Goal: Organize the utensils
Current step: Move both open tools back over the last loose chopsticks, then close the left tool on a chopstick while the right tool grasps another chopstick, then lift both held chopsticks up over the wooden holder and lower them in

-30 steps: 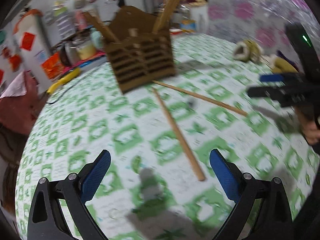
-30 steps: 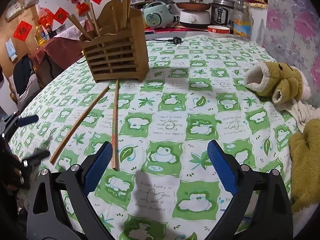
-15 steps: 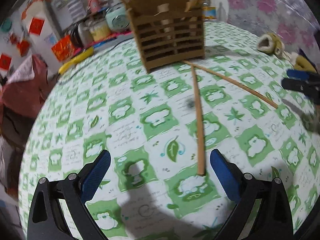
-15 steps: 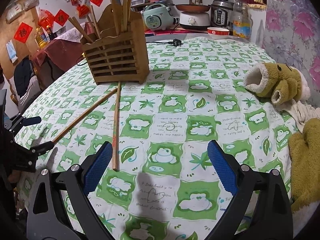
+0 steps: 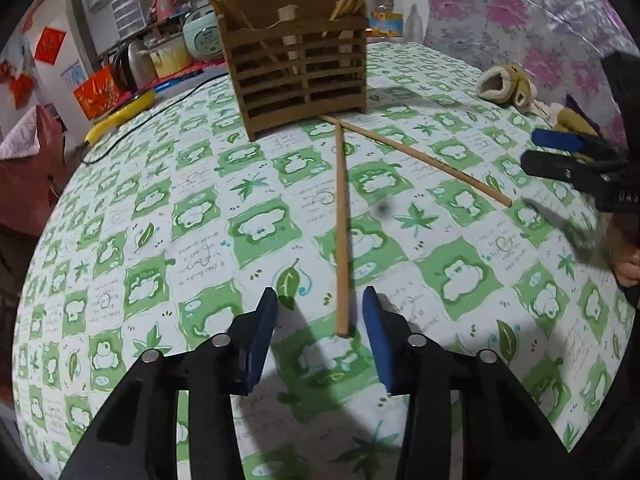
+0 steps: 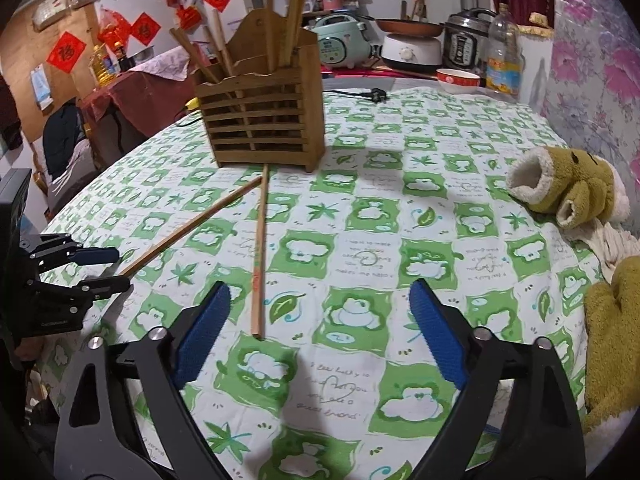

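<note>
- Counter (image 5: 120, 240): a round surface under a green-and-white checked cloth printed with bears and leaves. It carries everything for this job. I judge the task partly done, since some sticks stand stored and two lie loose.
- Brown slatted wooden utensil holder (image 5: 298, 68), with a tall arched back panel: it stands upright toward the far side of the counter. Its interior looks split into compartments by a centre divider, though I cannot count them exactly.
- Holder contents: several long wooden chopsticks (image 6: 294, 16) stand upright or lean in the holder, a few to its left side and a few to its right. These I count as finished work.
- First loose wooden chopstick (image 5: 341, 232): it lies flat on the cloth, far tip close to the holder's front foot, near end between the blue pads of my left gripper (image 5: 320, 320). The left gripper's jaws are closing around that end. The pads do not yet press on it, so it is not grasped.
- Second loose wooden chopstick (image 5: 416, 160): it lies flat and angled away from the first, the two far tips nearly meeting by the holder. From the right wrist view it is the first stick that runs toward my right gripper (image 6: 320, 312), ending just inside the left pad.
- Right gripper: jaws wide and closing, nothing held.
- Remaining work, in my judgement: lift both loose sticks and stand them in the holder.
</note>
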